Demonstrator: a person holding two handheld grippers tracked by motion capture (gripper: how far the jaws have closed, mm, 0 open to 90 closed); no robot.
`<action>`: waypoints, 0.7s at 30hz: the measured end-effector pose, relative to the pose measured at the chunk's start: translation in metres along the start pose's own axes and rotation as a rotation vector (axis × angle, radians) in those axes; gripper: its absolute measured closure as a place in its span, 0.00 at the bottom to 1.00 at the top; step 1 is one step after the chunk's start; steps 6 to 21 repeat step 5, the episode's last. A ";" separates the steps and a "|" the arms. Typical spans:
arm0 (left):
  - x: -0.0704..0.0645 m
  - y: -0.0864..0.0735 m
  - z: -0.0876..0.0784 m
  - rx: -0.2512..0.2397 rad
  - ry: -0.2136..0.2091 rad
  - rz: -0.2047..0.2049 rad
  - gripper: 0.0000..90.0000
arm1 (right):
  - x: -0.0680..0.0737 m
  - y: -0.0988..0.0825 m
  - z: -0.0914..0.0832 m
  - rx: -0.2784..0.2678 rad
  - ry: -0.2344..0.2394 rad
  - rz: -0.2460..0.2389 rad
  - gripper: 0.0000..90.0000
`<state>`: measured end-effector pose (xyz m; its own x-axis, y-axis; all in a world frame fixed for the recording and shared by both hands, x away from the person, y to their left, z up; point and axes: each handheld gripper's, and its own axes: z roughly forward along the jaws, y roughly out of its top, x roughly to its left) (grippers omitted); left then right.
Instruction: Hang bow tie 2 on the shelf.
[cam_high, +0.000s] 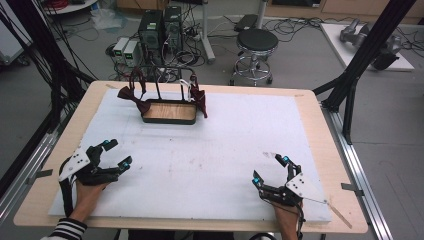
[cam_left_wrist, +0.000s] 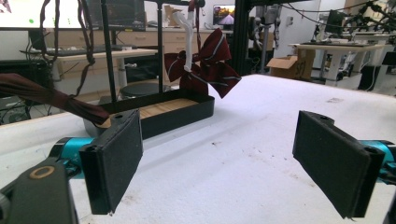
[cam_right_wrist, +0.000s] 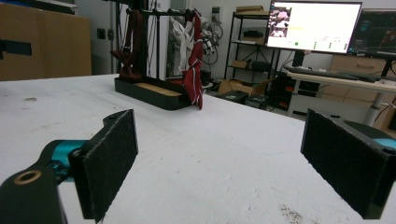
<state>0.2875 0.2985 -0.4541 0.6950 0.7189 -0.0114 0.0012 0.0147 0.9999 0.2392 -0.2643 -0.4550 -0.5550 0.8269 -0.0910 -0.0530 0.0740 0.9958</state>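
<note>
A black rack with a wooden-floored tray (cam_high: 169, 112) stands at the far middle-left of the white mat (cam_high: 210, 150). Dark red bow ties hang from it: one at its left end (cam_high: 134, 97), one at its right end (cam_high: 198, 97). In the left gripper view the striped red bow tie (cam_left_wrist: 205, 65) hangs beside a white strap (cam_left_wrist: 188, 39) above the tray (cam_left_wrist: 159, 114). My left gripper (cam_high: 116, 153) rests near the front left, open, nothing between its pads (cam_left_wrist: 116, 158). My right gripper (cam_high: 271, 170) sits at the front right, open and empty; its view shows the rack (cam_right_wrist: 149, 91) far ahead.
The mat lies on a wooden table (cam_high: 310, 107) with black frame posts at both sides (cam_high: 360, 55). A stool (cam_high: 256, 47), computers and cables stand on the floor beyond the far edge. A monitor (cam_right_wrist: 313, 21) shows in the right gripper view.
</note>
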 end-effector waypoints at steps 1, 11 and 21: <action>0.000 0.000 0.000 -0.004 0.002 -0.001 0.18 | 0.000 0.000 0.000 0.001 0.001 0.002 0.11; -0.001 -0.001 -0.002 -0.018 0.006 0.010 0.18 | 0.001 0.000 0.000 0.002 -0.001 -0.004 0.11; -0.001 -0.001 -0.002 -0.018 0.006 0.010 0.18 | 0.001 0.000 0.000 0.002 -0.001 -0.004 0.11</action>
